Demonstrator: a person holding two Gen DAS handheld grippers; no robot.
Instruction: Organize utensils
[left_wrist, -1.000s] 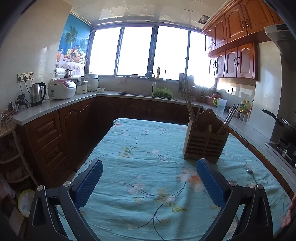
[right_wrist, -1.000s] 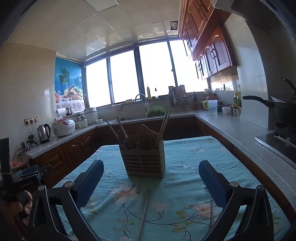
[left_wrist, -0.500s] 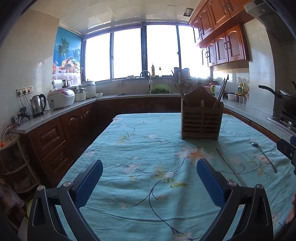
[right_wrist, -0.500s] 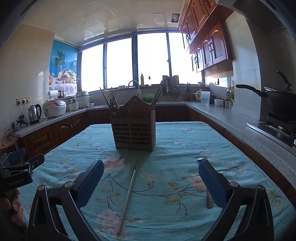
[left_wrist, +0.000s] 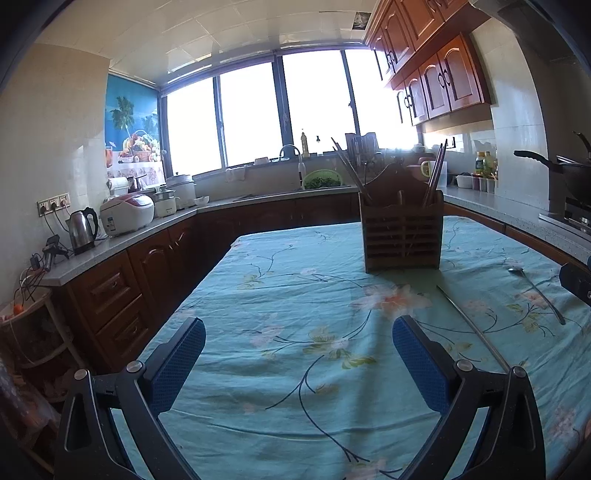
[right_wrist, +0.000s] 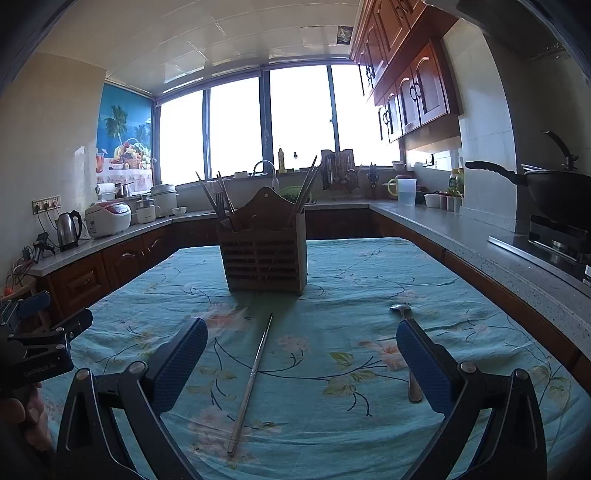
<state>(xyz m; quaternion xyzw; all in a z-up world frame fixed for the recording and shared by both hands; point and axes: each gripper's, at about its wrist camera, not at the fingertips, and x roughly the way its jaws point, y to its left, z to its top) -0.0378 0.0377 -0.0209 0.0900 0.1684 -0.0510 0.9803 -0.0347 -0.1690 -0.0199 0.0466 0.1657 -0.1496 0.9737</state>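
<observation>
Left wrist view: left gripper (left_wrist: 297, 349) wide apart and holding nothing, hovering low over the floral tablecloth (left_wrist: 295, 387). Lower and more level than a second ago, when looking down at the table from higher up. Wooden utensil holder (left_wrist: 402, 236) now upright ahead and to the right, already stocked with chopsticks and other handles. Newly in sight since a second ago: one loose metal chopstick (left_wrist: 472, 328) lying in front of the holder and to its right, and a spoon (left_wrist: 535, 291) further right of the holder, both flat on the cloth and untouched. Edge of the right gripper (left_wrist: 576, 280) just showing at the far right, beyond the spoon. Right wrist view: right gripper (right_wrist: 301, 347) also wide apart and empty, dropped closer to the table than a second ago. Holder (right_wrist: 266, 251) straight ahead, chopstick (right_wrist: 251, 384) lying in front of the holder and running back between the blue pads (right_wrist: 181, 362), spoon (right_wrist: 408, 350) in front of the holder to the right, partly hidden behind the right-hand pad. Left gripper (right_wrist: 48, 332) visible at the left edge, well to the left of the holder. Judged from this: approach stage, with the chopstick lined up as the likely first pickup; nothing yet grasped, two loose utensils left to place in the holder.
</observation>
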